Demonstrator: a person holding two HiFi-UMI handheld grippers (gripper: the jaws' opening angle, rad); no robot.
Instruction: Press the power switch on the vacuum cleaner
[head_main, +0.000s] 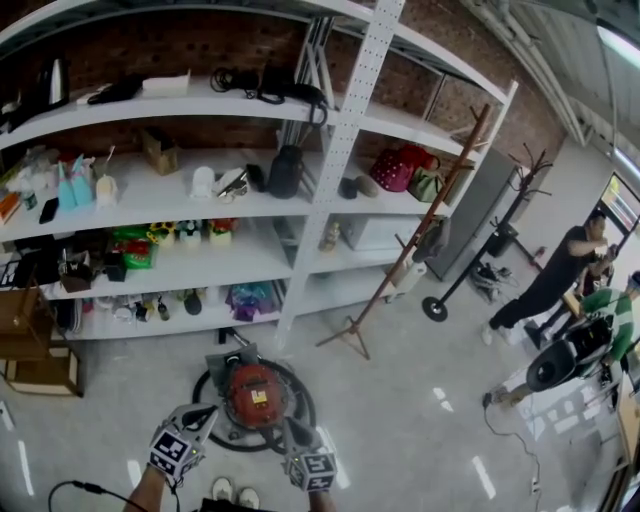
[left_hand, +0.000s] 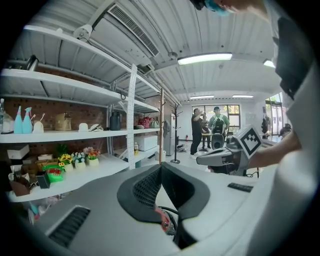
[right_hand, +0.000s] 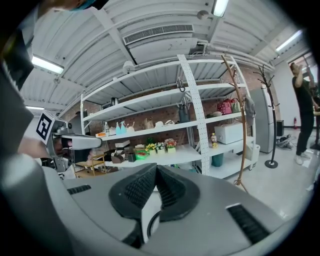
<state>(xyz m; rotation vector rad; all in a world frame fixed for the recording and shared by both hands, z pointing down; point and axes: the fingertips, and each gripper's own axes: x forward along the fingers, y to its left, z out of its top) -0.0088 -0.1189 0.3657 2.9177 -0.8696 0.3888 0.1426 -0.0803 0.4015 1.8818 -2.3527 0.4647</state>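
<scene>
Nearest, at 6 o'clock in the head view, the person's shoes (head_main: 234, 492) stand on the grey floor (head_main: 400, 440). Just above them hang the two claws. The left claw (head_main: 208, 412) and the right claw (head_main: 286, 428) each have their jaws drawn together at the tips, with nothing held between them; each gripper view confirms this. Both point toward 12 o'clock.

The red vacuum cleaner (head_main: 254, 393) sits on the floor just beyond the tips, ringed by its dark hose (head_main: 232, 446). It shows red low between the left claw's jaws in the left gripper view. I cannot pick out the power switch from here.

This looks like the approach: neither claw touches the machine. The next move likely calls for lowering one closed claw onto the switch and pushing with its tip.

Farther off, shelving (head_main: 300, 190) fills 10 to 1 o'clock, and people (head_main: 560, 280) stand at 3 o'clock.
</scene>
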